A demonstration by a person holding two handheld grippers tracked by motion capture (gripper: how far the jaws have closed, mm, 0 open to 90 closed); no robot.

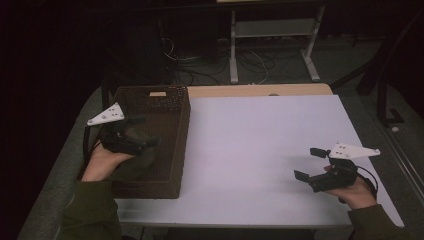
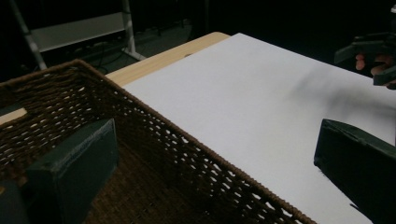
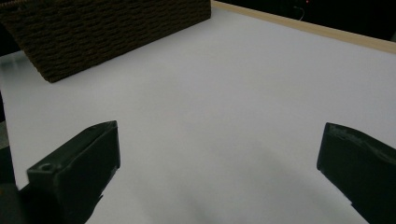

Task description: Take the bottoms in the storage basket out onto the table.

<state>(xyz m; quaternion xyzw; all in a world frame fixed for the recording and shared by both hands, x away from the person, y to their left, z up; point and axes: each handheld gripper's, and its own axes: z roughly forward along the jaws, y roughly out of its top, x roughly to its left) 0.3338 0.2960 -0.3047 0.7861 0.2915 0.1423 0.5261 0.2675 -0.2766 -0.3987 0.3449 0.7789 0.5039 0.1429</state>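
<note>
1. A dim room surrounds a table (image 1: 260, 150) with a white top and a pale wooden strip along its far edge; white frame legs and loose cables lie on the floor beyond.
2. A dark brown woven basket (image 1: 172, 107) sits on the table's left part, rectangular, with straight, tightly plaited walls and an open-weave pattern that lets light through near the rim. A small light tag shows at its far wall.
3. The left gripper (image 1: 140, 135) hangs over the basket's near-left portion, its jaws spread wide; in the left gripper view one jaw is above the basket's inside and the other above the white top, with the rim (image 2: 187, 140) between them.
4. The right gripper (image 1: 310, 162) is held low over the table's right side, well apart from the basket, jaws spread wide with nothing between them.
</note>
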